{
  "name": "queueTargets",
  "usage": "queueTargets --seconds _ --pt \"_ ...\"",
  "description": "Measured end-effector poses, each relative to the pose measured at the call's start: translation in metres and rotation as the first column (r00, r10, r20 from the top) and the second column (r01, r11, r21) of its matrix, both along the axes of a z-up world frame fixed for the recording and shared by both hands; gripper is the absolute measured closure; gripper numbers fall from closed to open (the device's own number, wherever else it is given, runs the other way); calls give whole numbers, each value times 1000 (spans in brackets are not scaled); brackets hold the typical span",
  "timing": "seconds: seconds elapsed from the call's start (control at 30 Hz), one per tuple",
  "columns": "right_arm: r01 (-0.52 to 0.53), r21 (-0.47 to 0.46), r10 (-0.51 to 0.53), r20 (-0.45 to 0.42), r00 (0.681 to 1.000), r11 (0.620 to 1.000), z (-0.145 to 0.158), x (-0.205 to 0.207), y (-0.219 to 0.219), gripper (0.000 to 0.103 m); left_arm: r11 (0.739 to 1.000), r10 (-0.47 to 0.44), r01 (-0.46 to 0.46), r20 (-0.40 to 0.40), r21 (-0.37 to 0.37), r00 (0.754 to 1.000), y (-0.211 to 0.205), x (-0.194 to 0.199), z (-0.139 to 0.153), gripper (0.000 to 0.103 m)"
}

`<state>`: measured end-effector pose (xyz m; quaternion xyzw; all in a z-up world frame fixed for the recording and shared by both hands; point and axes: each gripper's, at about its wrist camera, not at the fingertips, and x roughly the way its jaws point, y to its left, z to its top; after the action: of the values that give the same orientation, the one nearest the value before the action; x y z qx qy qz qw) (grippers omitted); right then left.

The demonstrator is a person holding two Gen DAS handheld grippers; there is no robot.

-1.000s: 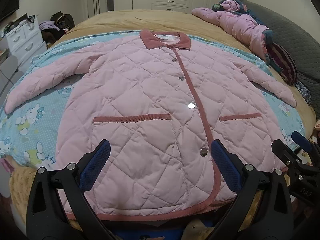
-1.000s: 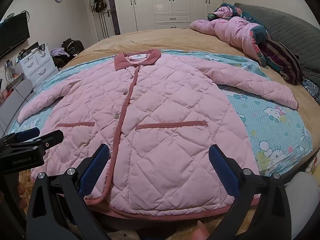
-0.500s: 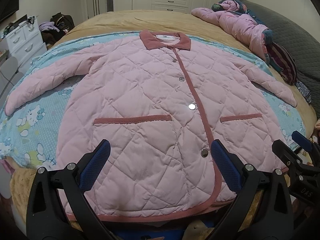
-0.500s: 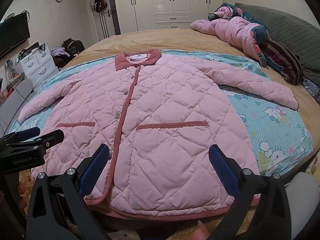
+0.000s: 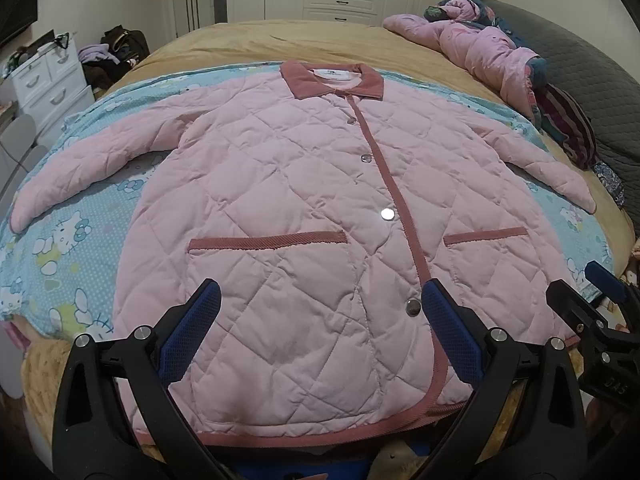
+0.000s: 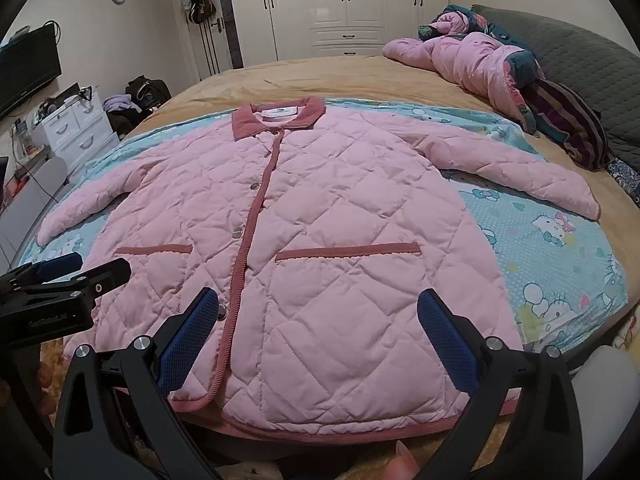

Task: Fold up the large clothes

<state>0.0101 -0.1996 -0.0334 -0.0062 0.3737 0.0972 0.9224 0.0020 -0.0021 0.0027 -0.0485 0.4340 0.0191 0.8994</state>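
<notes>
On the bed, a pink quilted jacket with dark rose trim is laid out flat, front side up, snapped shut down the middle; collar points toward the far white wardrobe, hem sits closest to both cameras; both sleeves are spread out to the sides, resting on a light blue cartoon-cat print sheet that's under the whole thing, with a tan blanket under that.

Left gripper hovers just above the hem area, blue-padded fingers wide apart, nothing between them; the bottom silver snap is just beside its right finger. Right gripper is the same deal, tongs spread apart and holding nothing, over the hem on the other half of the jacket; you can see each gripper at the edge of the other's view.

Off to the far right there's a crumpled pink padded coat against a grey quilted headboard; white drawer unit sits off the left side of the bed.
</notes>
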Motion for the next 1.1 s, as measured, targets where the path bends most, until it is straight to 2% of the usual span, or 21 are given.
queueTargets --seconds 0.57,0.8,1.1 --pt "-6 1 6 -7 1000 1000 2 8 0 4 1000 -14 13 8 17 1000 6 10 0 9" --pt "-13 4 13 -1 1000 1000 14 32 5 4 999 -19 18 23 26 1000 11 27 10 9" --pt "-26 27 26 16 1000 999 34 71 9 4 999 33 -34 34 26 999 26 67 27 9"
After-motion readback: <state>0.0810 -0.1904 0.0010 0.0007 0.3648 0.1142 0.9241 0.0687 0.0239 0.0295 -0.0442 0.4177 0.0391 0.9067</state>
